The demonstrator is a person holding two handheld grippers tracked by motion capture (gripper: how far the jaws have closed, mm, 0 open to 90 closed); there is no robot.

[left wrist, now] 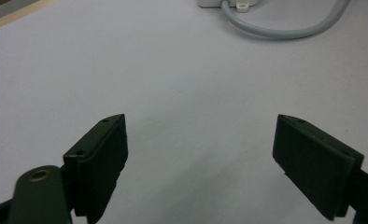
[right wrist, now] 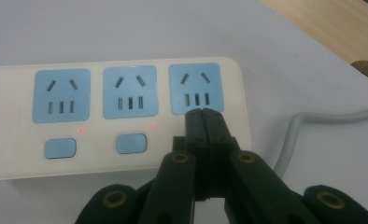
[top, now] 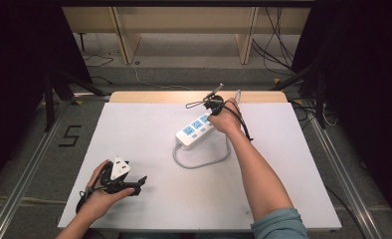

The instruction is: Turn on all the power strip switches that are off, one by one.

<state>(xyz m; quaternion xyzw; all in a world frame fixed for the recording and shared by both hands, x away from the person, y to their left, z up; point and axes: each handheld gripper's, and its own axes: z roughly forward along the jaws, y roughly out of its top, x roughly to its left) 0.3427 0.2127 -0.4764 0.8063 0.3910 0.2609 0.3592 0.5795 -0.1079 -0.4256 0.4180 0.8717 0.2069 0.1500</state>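
A white power strip (top: pixel 196 131) with three blue sockets lies at the middle of the white table top. Over its far end my right gripper (top: pixel 211 113) points down, a hand around it. In the right gripper view the jaws are shut with nothing between them. Their tips (right wrist: pixel 204 112) rest at the lower edge of the right-hand socket on the power strip (right wrist: pixel 102 116), beside two blue buttons with small red lights. My left gripper (top: pixel 140 185) lies low at the near left of the table. Its jaws (left wrist: pixel 201 130) are open over bare table.
The strip's grey cable (top: pixel 204 162) loops on the table toward the near side; the cable (left wrist: pixel 285 30) also shows ahead of the left gripper. The table's wooden far edge (top: pixel 149 96) borders the white sheet. Black stands and cables crowd the floor on both sides.
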